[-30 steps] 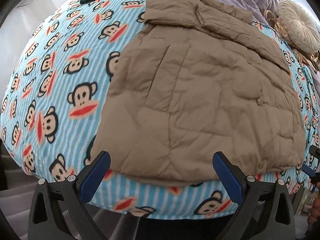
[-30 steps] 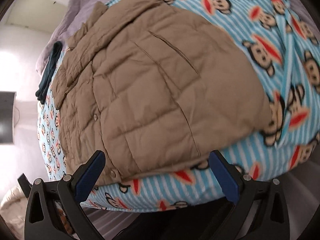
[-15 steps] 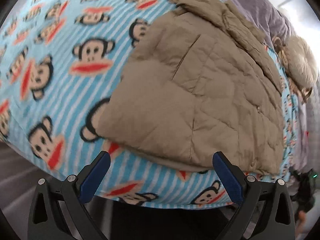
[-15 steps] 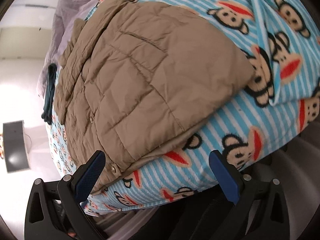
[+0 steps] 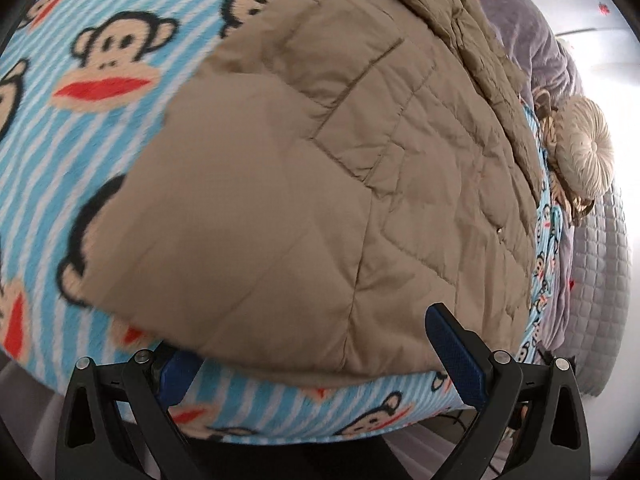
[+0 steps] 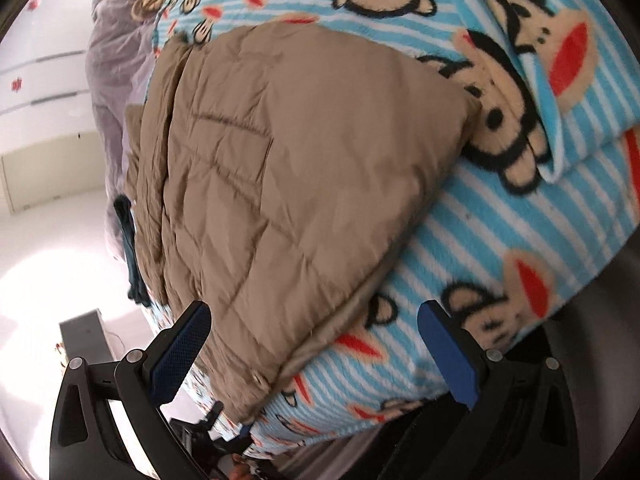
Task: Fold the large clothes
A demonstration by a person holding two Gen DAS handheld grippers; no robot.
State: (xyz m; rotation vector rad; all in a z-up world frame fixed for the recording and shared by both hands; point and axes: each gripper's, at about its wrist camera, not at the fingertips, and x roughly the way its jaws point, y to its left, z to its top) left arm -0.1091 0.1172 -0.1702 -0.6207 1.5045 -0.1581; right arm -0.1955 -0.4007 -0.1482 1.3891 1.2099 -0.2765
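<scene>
Both tools (image 5: 316,354) (image 6: 316,346) gape wide at the jacket's (image 5: 320,184) hem.

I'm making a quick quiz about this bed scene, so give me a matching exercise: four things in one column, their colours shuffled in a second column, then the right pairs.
Things:
1. quilted jacket
2. monkey-print blanket
3. round tufted cushion
4. gripper pads

Colours:
A. cream
B. dark blue
C. tan brown
D. light blue and white stripes

Pairs: 1-C, 2-D, 3-A, 4-B
</scene>
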